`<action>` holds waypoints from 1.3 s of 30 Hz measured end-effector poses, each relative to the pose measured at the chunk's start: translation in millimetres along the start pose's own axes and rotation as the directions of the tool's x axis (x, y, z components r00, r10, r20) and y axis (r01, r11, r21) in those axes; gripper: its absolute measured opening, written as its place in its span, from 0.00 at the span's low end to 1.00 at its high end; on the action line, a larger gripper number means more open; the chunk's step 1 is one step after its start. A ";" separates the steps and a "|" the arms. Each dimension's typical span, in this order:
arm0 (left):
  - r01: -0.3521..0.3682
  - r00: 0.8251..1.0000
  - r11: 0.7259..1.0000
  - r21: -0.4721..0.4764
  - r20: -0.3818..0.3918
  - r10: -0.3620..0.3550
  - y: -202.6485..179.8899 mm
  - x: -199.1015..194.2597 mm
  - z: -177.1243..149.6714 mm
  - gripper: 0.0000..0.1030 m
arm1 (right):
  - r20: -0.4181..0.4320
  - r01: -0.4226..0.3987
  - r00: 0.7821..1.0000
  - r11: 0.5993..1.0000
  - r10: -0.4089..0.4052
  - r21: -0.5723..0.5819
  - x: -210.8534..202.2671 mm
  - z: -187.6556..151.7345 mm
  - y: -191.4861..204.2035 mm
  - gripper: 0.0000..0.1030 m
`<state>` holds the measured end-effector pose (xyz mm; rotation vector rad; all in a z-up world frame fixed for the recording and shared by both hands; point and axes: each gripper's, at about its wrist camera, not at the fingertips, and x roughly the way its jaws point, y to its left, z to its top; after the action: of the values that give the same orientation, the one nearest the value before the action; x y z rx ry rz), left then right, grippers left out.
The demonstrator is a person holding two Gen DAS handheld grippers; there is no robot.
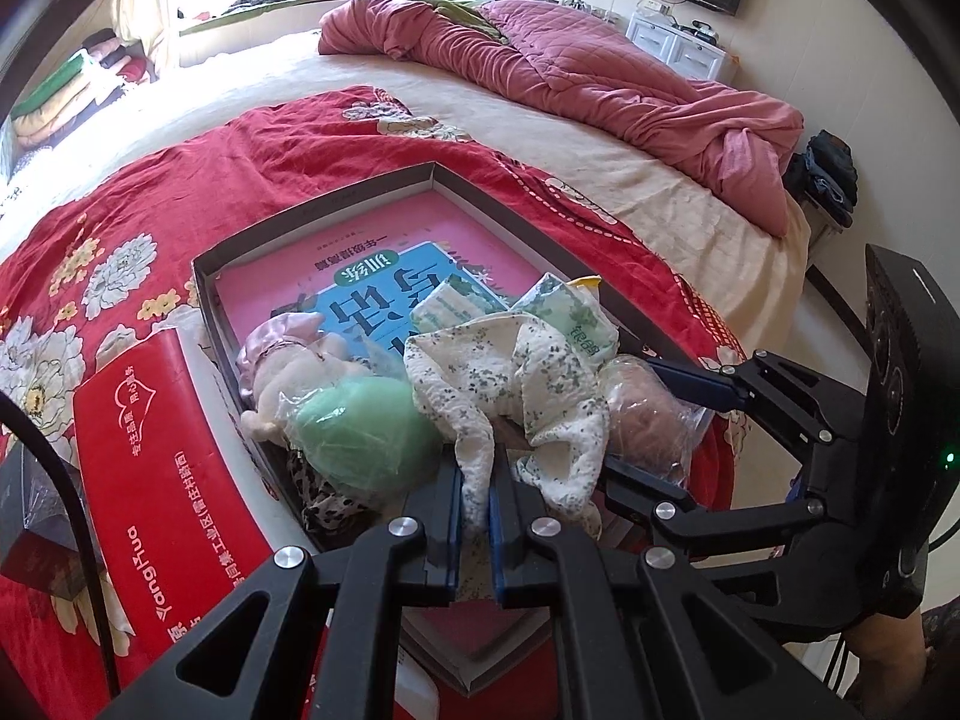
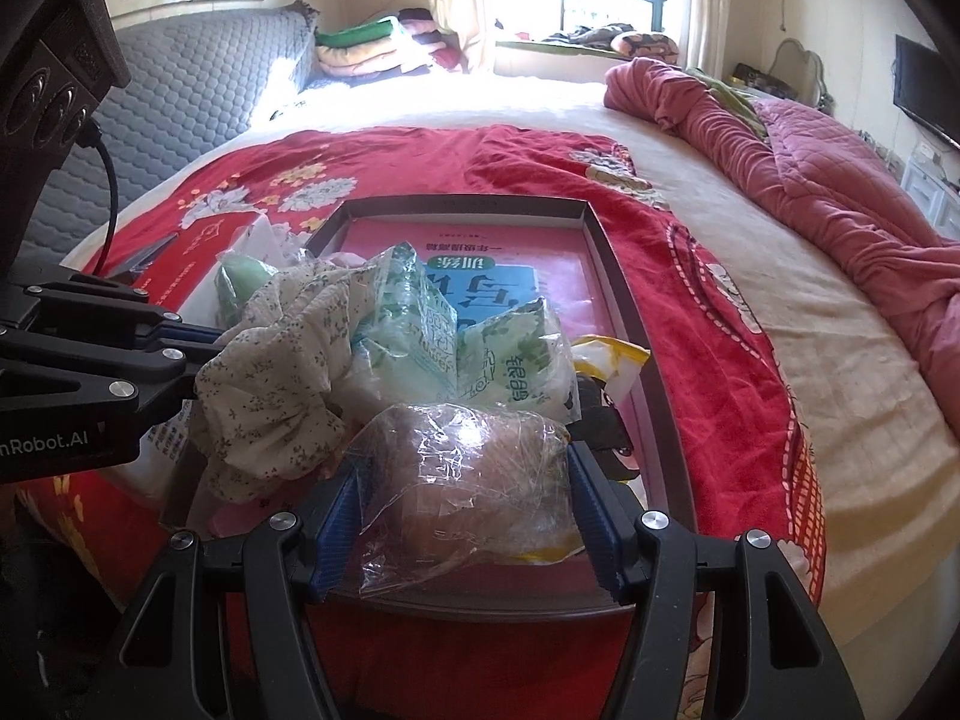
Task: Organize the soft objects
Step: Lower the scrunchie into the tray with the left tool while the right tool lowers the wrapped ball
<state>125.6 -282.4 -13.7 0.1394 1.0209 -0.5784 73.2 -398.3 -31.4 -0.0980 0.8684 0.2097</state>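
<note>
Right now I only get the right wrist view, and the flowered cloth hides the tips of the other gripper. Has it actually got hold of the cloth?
Observer: Yes. In the left wrist view the left gripper is shut on a fold of the flowered cloth, pinched between its fingers.
Operator: Is anything tucked behind that cloth on my left?
Observer: A pale plush doll with a pink satin cap lies in the tray, right beside the green bundle.
Operator: Anything under that bundle?
Observer: A scrap of leopard-print fabric pokes out just below it, on the side nearest the left camera.
</note>
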 end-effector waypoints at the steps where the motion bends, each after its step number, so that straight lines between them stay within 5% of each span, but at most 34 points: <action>1: 0.001 1.000 1.000 -0.001 0.001 -0.001 0.6 0.1 0.4 0.07 | 0.002 -0.011 1.000 1.000 0.011 0.010 0.3 -0.6 -0.7 0.64; 25: 0.032 0.999 0.999 -0.025 -0.009 -0.033 7.6 -3.9 -11.4 0.08 | -0.029 -0.021 0.999 1.000 0.020 -0.014 -0.8 -11.3 11.8 0.70; 39: 0.006 1.000 1.000 -0.014 -0.019 -0.006 3.5 -7.0 -19.8 0.11 | 0.036 0.017 0.999 1.000 -0.017 0.005 -29.4 -6.4 7.6 0.72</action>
<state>109.6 -269.4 -18.9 0.1300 1.0441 -0.5768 48.3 -396.2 -13.0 -0.0966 0.8316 0.1932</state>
